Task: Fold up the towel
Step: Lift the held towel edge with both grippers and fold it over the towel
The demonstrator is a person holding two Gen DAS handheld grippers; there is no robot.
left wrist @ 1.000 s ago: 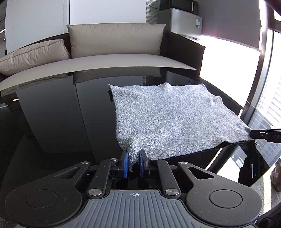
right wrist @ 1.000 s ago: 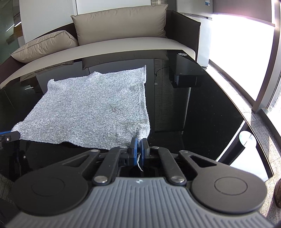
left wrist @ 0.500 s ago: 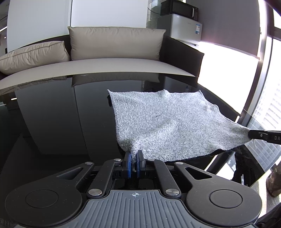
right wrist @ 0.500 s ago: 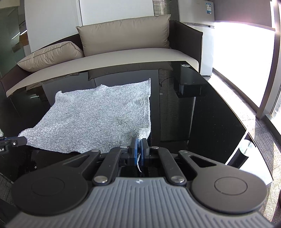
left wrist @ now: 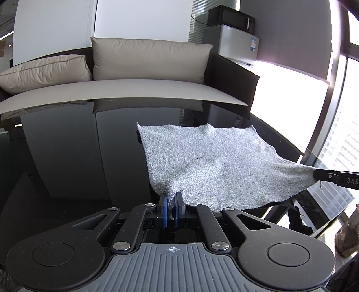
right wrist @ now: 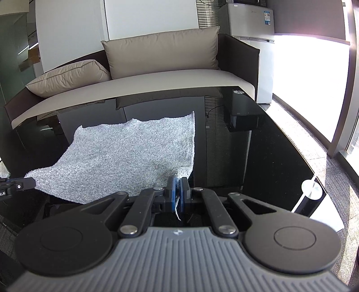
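Note:
A grey fluffy towel (left wrist: 208, 161) lies spread on a glossy black table (left wrist: 67, 161), its near edge lifted off the surface. My left gripper (left wrist: 171, 203) is shut on the towel's near left corner, the cloth pinched between the blue pads. My right gripper (right wrist: 178, 187) is shut on the near right corner of the towel (right wrist: 125, 161), a loose thread hanging below the pads. In the left wrist view the right gripper (left wrist: 314, 175) comes in from the right edge, holding its corner. The left gripper (right wrist: 33, 184) shows at the left edge of the right wrist view.
Behind the table (right wrist: 258, 161) stands a sofa (left wrist: 134, 87) with beige cushions (left wrist: 150, 58). A small fridge (left wrist: 237, 47) with a microwave (left wrist: 231, 19) on top stands at the back right. Bright windows (right wrist: 309, 74) line the right side. A dark box (right wrist: 244, 120) shows through the table's far right.
Both grippers have risen with their towel corners, so the near edge now hangs higher above the table. The left jaws closed tighter on their corner.

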